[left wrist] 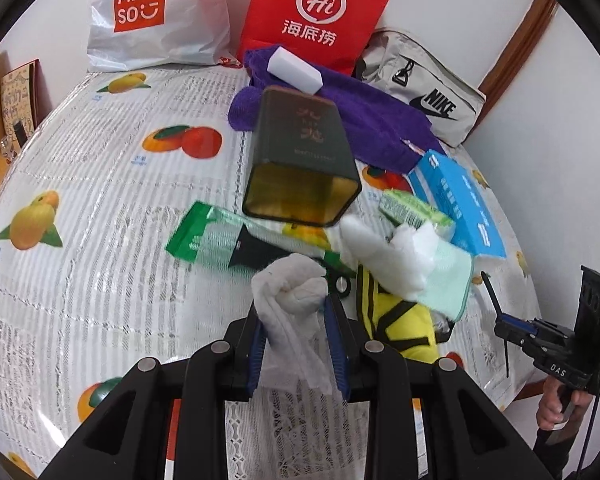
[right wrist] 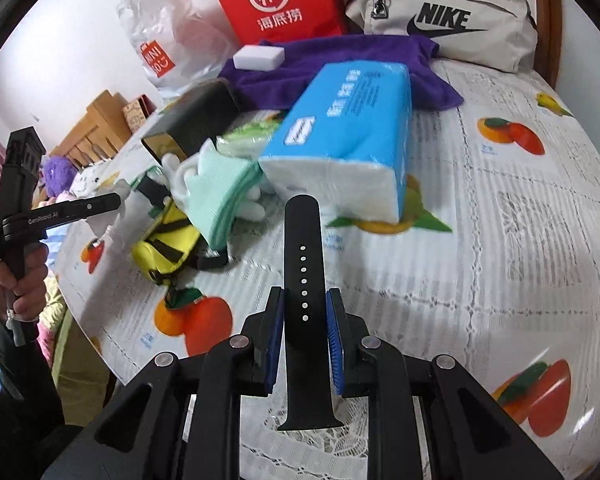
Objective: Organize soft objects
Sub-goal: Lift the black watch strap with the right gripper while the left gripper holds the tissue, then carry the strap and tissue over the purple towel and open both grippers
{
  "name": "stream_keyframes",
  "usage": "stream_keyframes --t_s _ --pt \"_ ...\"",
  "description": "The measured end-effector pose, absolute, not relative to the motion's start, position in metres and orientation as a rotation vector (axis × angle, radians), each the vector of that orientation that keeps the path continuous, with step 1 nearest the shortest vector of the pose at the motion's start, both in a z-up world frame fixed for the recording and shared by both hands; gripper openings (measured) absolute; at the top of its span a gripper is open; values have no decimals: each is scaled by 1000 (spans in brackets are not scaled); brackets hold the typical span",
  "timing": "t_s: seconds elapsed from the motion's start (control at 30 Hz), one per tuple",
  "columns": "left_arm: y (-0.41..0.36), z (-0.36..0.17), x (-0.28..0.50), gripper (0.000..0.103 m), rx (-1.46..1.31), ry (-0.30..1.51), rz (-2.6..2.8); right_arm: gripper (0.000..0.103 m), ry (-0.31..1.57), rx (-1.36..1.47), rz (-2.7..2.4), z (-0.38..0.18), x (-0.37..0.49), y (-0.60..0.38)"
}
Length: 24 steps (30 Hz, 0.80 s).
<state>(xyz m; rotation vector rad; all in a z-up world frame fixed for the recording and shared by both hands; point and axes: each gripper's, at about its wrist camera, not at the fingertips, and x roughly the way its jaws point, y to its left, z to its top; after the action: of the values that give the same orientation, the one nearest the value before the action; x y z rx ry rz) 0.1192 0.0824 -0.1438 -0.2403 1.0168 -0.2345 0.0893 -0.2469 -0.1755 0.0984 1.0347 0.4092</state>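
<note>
Left gripper [left wrist: 296, 316] clamped on a crumpled white tissue [left wrist: 290, 300], lifted just in front of the dark tin [left wrist: 302, 160], whose open mouth faces it; likely the drop spot. Right gripper [right wrist: 304, 304] pinches a black watch strap [right wrist: 303, 280] mid-length, held up right of the tin, near the blue tissue pack [right wrist: 340, 128]. Mint cloth [left wrist: 440, 276], white gloves and yellow pouch [left wrist: 400, 328] lie beside the tin, unsorted.

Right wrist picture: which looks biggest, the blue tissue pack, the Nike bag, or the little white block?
1. blue tissue pack, though it sits nearer the camera, so its lead over the bag is unsure
2. Nike bag
3. white block, clearly the smallest, resting on the purple towel
</note>
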Motion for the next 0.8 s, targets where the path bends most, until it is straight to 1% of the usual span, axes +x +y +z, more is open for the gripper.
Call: stream_keyframes --t_s 0.43,0.8 --pt "73 -102 160 27 -224 976 -226 21 948 99 526 -128 111 -249" --pt "73 -78 204 27 -204 956 -226 21 902 97 480 -95 172 -253"
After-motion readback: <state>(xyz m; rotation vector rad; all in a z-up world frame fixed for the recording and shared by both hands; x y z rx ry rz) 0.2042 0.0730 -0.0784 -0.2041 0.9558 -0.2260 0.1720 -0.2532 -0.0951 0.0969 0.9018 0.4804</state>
